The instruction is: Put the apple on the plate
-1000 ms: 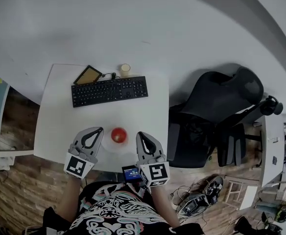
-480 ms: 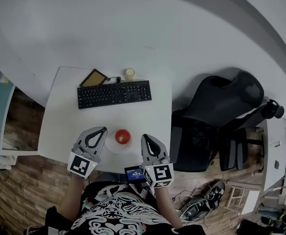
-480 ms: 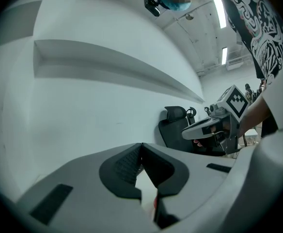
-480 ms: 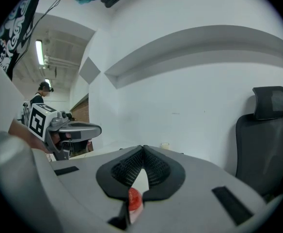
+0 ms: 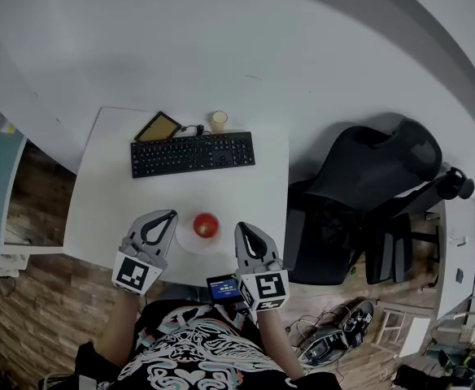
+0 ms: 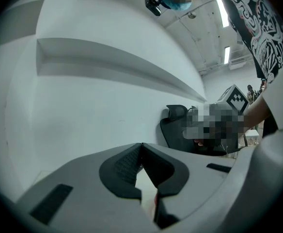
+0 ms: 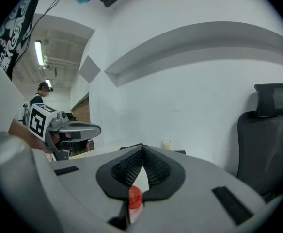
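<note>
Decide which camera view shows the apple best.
The head view: the whole apple sits on the plate, unobstructed. The right gripper view shows only a part behind its jaws; the left gripper view, a faint red sliver.

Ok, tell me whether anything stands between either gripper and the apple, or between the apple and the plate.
Nothing visible does. The apple already sits on the plate. The left gripper and right gripper flank it, both shut and empty, with only bare tabletop between.
</note>
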Motion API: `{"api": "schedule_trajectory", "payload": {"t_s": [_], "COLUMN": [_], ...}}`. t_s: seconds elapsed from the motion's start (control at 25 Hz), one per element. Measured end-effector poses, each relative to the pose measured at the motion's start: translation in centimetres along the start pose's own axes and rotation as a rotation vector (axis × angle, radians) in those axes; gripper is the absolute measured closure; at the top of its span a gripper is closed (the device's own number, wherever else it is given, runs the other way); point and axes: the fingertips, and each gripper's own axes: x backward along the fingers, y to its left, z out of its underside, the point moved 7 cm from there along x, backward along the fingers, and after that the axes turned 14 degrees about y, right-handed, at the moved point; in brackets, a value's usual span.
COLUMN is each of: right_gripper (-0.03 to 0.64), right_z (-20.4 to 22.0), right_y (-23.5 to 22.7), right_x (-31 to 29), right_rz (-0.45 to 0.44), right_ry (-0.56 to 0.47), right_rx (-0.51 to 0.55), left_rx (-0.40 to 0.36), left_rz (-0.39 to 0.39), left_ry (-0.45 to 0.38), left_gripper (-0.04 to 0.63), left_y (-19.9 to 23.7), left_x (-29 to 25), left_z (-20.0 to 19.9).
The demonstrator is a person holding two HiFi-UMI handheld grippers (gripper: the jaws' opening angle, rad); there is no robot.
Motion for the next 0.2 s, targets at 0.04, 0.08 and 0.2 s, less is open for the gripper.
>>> {"api": "schedule_trajectory", "payload": {"t_s": [0.04,0.08,0.2], "right_gripper": [0.589,0.589,0.589], "right_z": [0.04,0.09,0.26], "right_y": [0.00,-0.02,-0.16], "right_x": [-0.04,-0.08,-0.24], "right_rz": [-0.002,-0.003,-0.006], "right_ry": [0.002,0.006,0.020], "right_rx": [0.000,0.000,-0.002], "left_rx": [0.002,0.005,0.012], "left_rz": [0.000,-0.001,-0.005], "left_ry": [-0.001,-0.003,-0.005], "left_gripper": [0.580,0.580,0.580], "left_y": [0.01,0.03,0.11], "left_x": [-0.03,-0.08,-0.28], "left_z": [0.05,0.09,0.21]}}
